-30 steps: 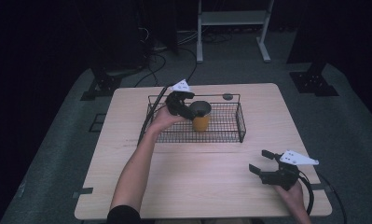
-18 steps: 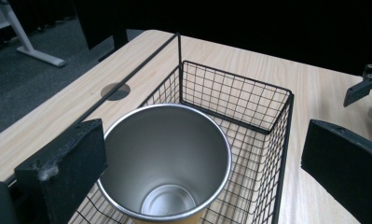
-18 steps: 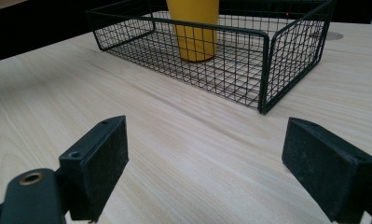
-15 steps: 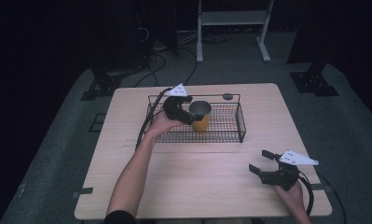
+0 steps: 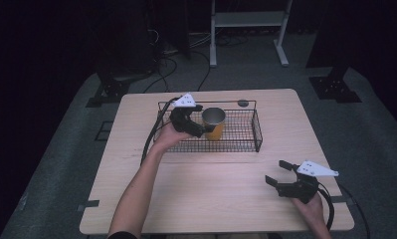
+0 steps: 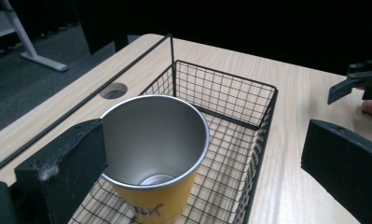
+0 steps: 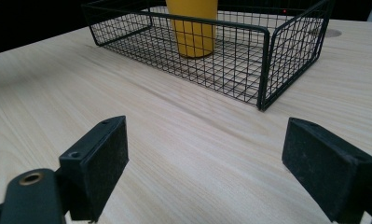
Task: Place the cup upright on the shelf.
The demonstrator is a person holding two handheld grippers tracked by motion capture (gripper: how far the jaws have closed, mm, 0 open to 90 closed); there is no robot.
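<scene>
A yellow cup point(image 5: 213, 122) with a steel inside stands upright in the black wire basket point(image 5: 258, 132) at the table's far middle. My left gripper point(image 5: 196, 127) hovers at the cup's left side, open. In the left gripper view the cup point(image 6: 155, 140) stands in the basket point(image 6: 230, 93), close to the left jaw, and the jaws of my left gripper point(image 6: 207, 140) are wide apart. My right gripper point(image 5: 274, 172) rests open near the front right corner, nothing between its jaws. In the right gripper view, that gripper point(image 7: 207, 154) faces the basket point(image 7: 263, 60) and the cup point(image 7: 193, 28).
The wooden table point(image 5: 221, 199) has a round cable hole point(image 5: 243, 103) behind the basket. A black cable trails from the left gripper over the table's left part. The right gripper point(image 6: 356, 84) appears far off in the left gripper view. Dark floor, stands and cables surround the table.
My left gripper has drawn back a little to the left and toward the person, away from the cup. The cup and the right gripper have stayed in place.
</scene>
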